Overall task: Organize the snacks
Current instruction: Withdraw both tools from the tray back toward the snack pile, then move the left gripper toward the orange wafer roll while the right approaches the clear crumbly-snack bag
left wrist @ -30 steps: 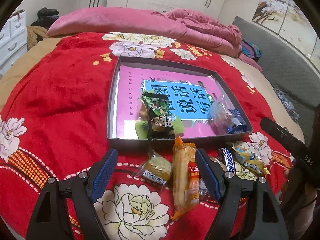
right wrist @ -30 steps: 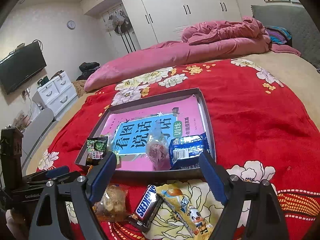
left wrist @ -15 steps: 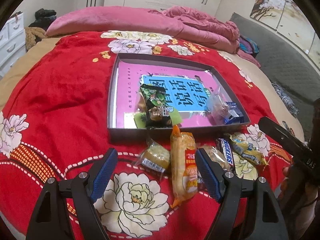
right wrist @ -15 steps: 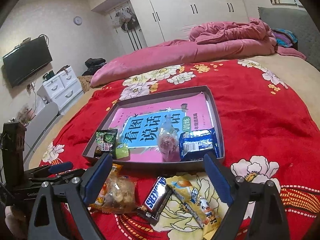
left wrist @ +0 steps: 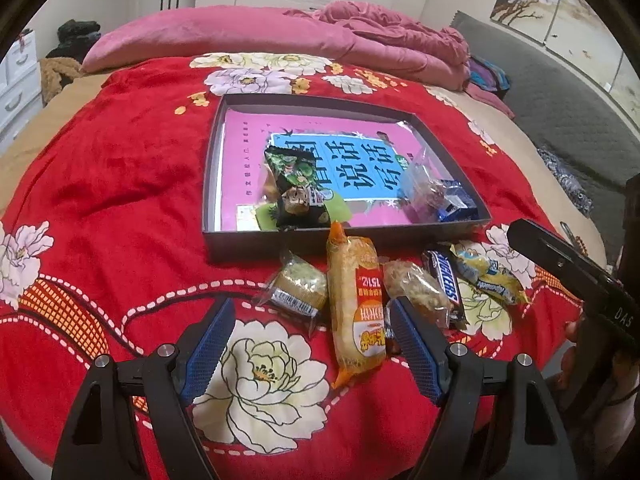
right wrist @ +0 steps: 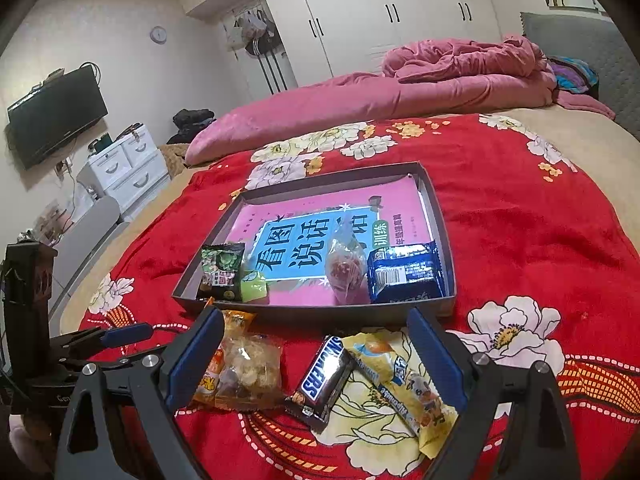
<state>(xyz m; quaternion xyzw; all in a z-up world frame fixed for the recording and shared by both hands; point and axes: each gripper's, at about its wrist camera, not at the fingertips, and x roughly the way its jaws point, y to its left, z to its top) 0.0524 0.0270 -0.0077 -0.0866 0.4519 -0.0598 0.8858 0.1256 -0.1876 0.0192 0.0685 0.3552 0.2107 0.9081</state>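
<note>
Soft, even indoor light fills both views, glare shines on the glossy wardrobe doors (right wrist: 384, 20) and the pink book cover (left wrist: 248, 184), shadows are faint, focus is fairly sharp, and fisheye bending curves everything toward dark, rounded corners.

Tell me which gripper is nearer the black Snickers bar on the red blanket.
Right. The right gripper hangs open just above the black Snickers bar; the left gripper sits off to the bar's left, over the long orange snack pack.

Four snacks (right wrist: 404, 274) lie in grey tray (right wrist: 446, 240); five more pkts (left wrist: 356, 304) just outside, on blanket.
</note>
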